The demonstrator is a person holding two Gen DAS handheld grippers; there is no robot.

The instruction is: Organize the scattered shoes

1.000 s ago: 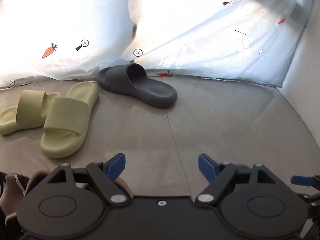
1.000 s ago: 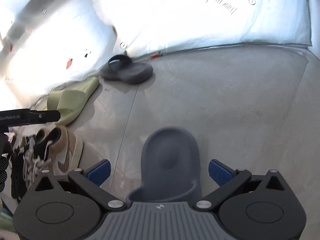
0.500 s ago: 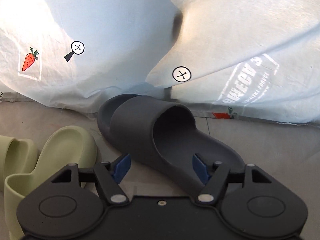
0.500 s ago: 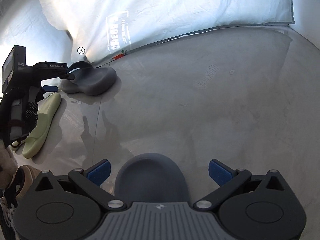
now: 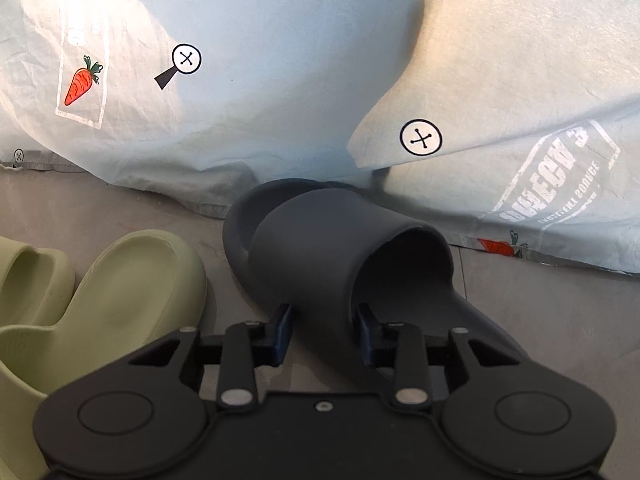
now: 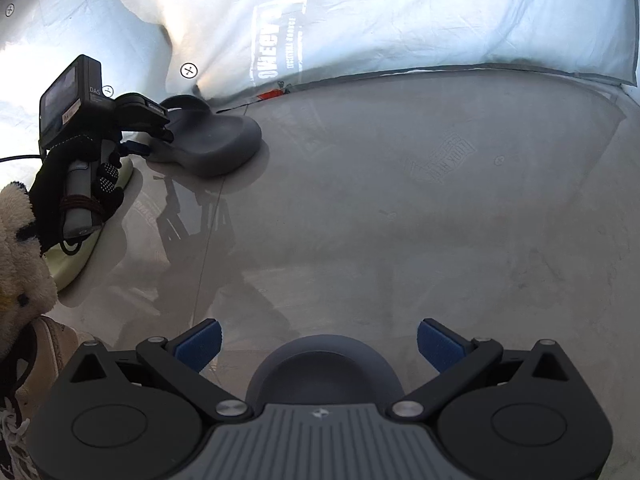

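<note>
Swung in from open floor point(image 5: 560, 320) onto dark slipper point(image 5: 340, 248); left gripper point(image 5: 322, 330) closing on strap edge. Right gripper point(image 6: 318, 344) gaping, empty. Ready to lift.

— What can be read ahead of the right gripper?
— "LOOK H…", upside down and cut off, is printed on the white sheet point(image 6: 400, 20); "DAS" is seen on the camera box point(image 6: 72, 92) to the left.
— Anything else?
— A mirrored stamp is blurred.
</note>
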